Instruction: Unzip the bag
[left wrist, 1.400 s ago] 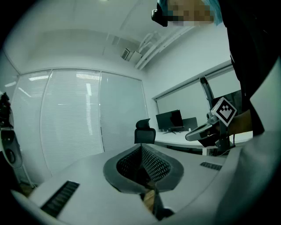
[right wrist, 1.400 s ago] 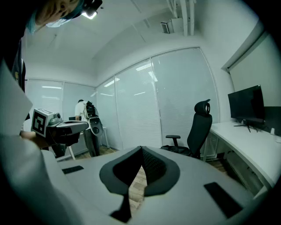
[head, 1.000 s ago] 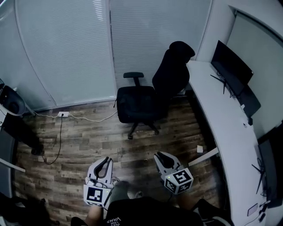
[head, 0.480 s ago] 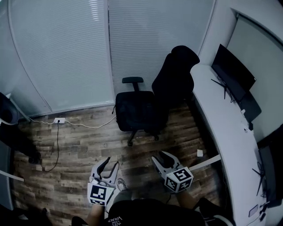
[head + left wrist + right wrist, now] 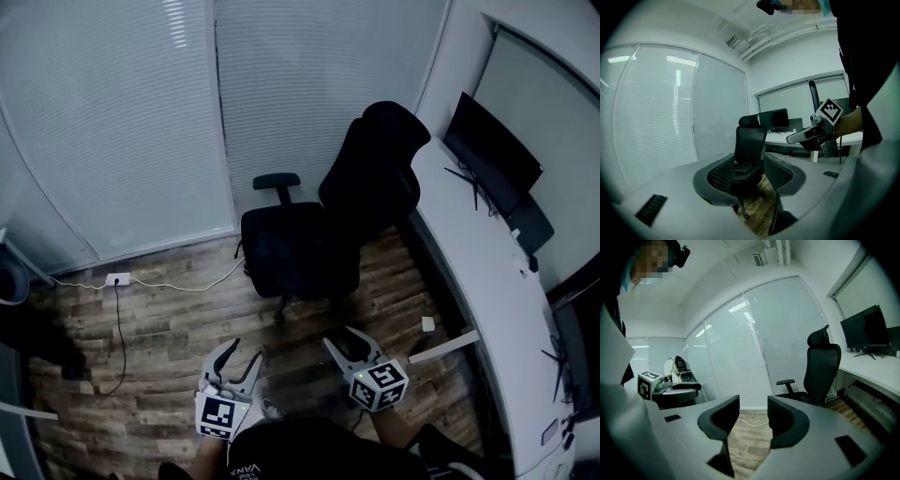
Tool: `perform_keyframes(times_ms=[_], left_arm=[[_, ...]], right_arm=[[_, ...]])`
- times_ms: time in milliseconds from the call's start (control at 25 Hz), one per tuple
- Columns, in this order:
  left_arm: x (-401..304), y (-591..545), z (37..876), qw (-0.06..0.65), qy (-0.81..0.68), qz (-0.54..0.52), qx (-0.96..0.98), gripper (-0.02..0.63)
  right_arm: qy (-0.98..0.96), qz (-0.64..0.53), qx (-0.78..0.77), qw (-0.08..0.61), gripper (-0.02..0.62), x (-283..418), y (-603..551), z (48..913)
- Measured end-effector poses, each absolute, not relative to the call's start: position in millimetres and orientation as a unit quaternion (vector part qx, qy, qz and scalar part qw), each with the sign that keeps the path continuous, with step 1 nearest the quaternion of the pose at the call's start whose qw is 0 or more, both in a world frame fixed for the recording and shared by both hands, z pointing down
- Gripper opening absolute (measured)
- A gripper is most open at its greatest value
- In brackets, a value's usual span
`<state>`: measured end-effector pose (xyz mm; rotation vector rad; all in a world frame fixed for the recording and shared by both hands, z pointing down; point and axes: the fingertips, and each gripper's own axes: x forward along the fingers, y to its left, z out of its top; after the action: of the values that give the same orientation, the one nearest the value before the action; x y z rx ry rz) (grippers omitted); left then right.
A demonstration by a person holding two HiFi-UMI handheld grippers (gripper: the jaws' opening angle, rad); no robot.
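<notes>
At the near edge of the head view, above a plank floor [image 5: 169,328]: two hand-held grippers, side by side and apart, each carrying one marker cube.

- Left gripper [image 5: 246,351]: jaws parted and just been opening. Its own view [image 5: 750,159] shows nothing between the pads, only the chair beyond them.
- Right gripper [image 5: 345,339]: jaws spread wide and just been opening. Its own view [image 5: 753,401] shows only bare floor in the gap.
- Bag: it appears in no view, so its place cannot be told.
- Office chair [image 5: 300,244]: one, black, high-backed with a headrest and armrests. It stands far of both grippers, near the middle of the room, close to the desk's left edge.
- Desk [image 5: 469,272]: one, white and curved, running along the right side.
- Monitors: two made out on the desk, one at the far end [image 5: 489,141] and a second dark screen [image 5: 530,220] just nearer.
- Power socket block [image 5: 117,278]: one, white, on the floor at far left. A white cable [image 5: 178,284] trails right from it towards the chair.
- Small pale block [image 5: 427,323]: one, on the floor beside the desk, right of the right gripper.
- Blinds [image 5: 122,122]: pale slatted panels across the far wall.
- Rounded grey object [image 5: 11,281]: one, cut off by the left edge, kind not discernible.
</notes>
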<state>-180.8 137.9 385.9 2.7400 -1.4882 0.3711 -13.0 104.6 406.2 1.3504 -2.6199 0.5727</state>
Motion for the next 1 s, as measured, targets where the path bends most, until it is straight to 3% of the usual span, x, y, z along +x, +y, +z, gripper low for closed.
perform_keyframes(times_ms=[440, 1000], left_arm=[[-209, 82, 449, -0.014, -0.428, 0.175, 0.887, 0.199], [-178, -9, 510, -0.022, -0.480, 0.193, 0.855, 0.204]], right_arm=[[-0.849, 0.228, 0.466, 0.105, 0.166, -37, 58, 486], [-0.876, 0.226, 0.396, 0.153, 0.166, -46, -42, 580]])
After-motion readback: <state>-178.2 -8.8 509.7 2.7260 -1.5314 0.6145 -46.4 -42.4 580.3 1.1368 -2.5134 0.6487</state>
